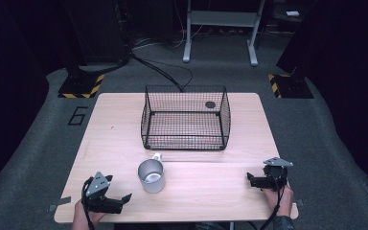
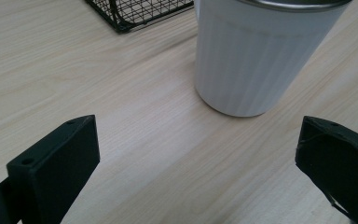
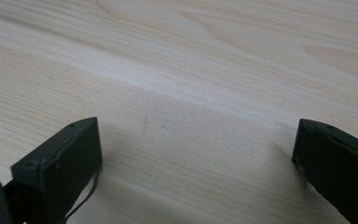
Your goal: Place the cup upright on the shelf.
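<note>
I've got a white metal mug [image 1: 151,175] standing upright in the lower middle of the high view, mouth open to the ceiling, long axis vertical, its small handle [image 1: 156,156] pointing toward the top of the frame, at the black wire basket [image 1: 186,118]. Mug and basket sit near each other but apart on the pale wooden table [image 1: 124,143].

My left gripper [image 1: 120,200] is at the lower left of the high view, jaws spread wide with nothing between them, aimed right; the mug is up and to the right of it, close, not touching. In the left gripper view the mug's ribbed white wall [image 2: 249,60] fills the upper right, beyond the two black jaws and nearer the right one, with a basket corner [image 2: 130,14] at the top.

My right gripper [image 1: 250,179] is at the lower right of the high view, held in a hand [image 1: 282,199], pointing left toward the mug, well apart from it. In the right gripper view its jaws stand wide open over bare wood grain [image 3: 191,93].
</note>
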